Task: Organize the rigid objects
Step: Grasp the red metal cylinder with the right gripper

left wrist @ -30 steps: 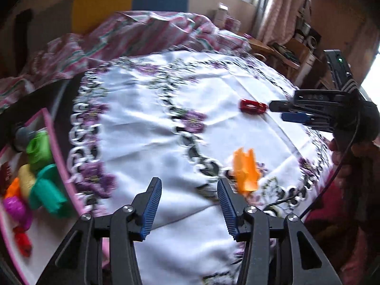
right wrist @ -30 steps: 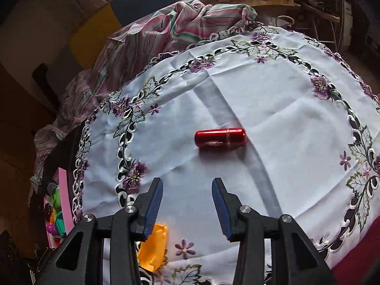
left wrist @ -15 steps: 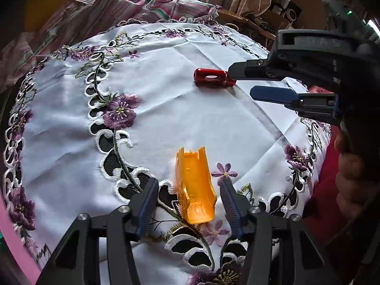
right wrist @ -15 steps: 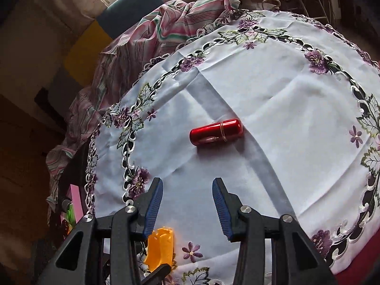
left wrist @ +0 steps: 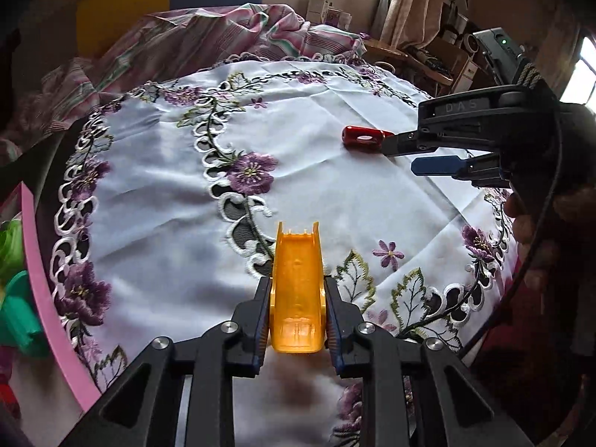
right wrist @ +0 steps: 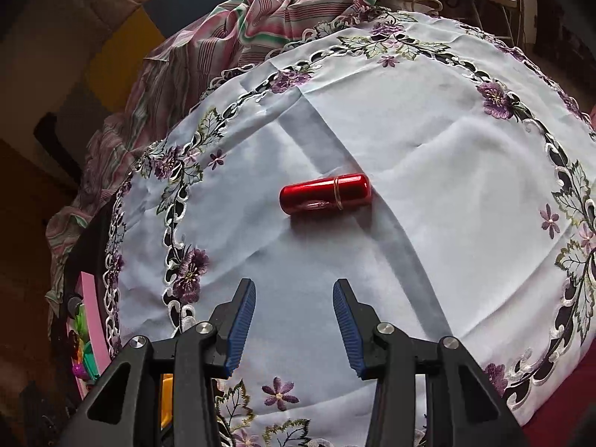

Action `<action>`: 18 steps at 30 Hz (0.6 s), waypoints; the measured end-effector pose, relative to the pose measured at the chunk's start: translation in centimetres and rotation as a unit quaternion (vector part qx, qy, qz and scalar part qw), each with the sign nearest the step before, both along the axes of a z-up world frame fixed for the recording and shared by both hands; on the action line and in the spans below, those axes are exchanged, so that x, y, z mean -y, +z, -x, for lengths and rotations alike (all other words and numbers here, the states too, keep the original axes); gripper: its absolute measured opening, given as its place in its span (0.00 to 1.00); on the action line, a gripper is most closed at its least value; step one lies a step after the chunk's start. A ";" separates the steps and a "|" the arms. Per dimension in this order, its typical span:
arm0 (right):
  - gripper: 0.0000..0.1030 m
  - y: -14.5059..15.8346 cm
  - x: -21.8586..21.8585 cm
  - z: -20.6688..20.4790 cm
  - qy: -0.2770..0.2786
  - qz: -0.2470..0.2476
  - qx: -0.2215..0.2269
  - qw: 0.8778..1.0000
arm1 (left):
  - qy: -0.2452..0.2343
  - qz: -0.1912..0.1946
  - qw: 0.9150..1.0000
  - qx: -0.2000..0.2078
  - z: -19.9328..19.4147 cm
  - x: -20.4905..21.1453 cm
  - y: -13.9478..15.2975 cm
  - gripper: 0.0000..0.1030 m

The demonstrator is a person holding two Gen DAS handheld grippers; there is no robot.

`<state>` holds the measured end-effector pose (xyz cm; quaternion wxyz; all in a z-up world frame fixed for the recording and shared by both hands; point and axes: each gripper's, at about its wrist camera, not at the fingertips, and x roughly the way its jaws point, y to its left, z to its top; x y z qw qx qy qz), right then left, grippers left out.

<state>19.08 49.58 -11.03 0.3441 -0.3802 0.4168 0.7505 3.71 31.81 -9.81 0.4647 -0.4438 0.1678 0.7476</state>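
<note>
Orange plastic piece: thin-walled moulded channel, clamped between the pads of the left gripper; far end sticks out ahead of the fingertips over the embroidered cloth.
Left gripper state: closed down on the piece, pads on both side walls, near end level with the pad roots.
Handling, orange: looks light and stiff, but the hollow walls may flex; smooth plastic, could slide if tilted. Grip low on the side walls looks right.
Red capsule: glossy metal-look cylinder with a seam ring, lying crosswise straight ahead of the right gripper, well clear of the tips.
Right gripper state: jaws part-open, nothing between them.
Handling, red: rigid, slick, round, so it will roll. Take it across the middle of the barrel, pads square to its long axis.
Pink tray: off to the left of the left tool, already holding green and other coloured pieces; likely drop point.
</note>
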 end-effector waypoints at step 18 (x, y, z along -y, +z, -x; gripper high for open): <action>0.80 -1.7 -6.3 4.1 -0.022 -0.071 0.091 0.993 | 0.039 -0.023 0.998 0.034 0.3 5.2 1.1 0.26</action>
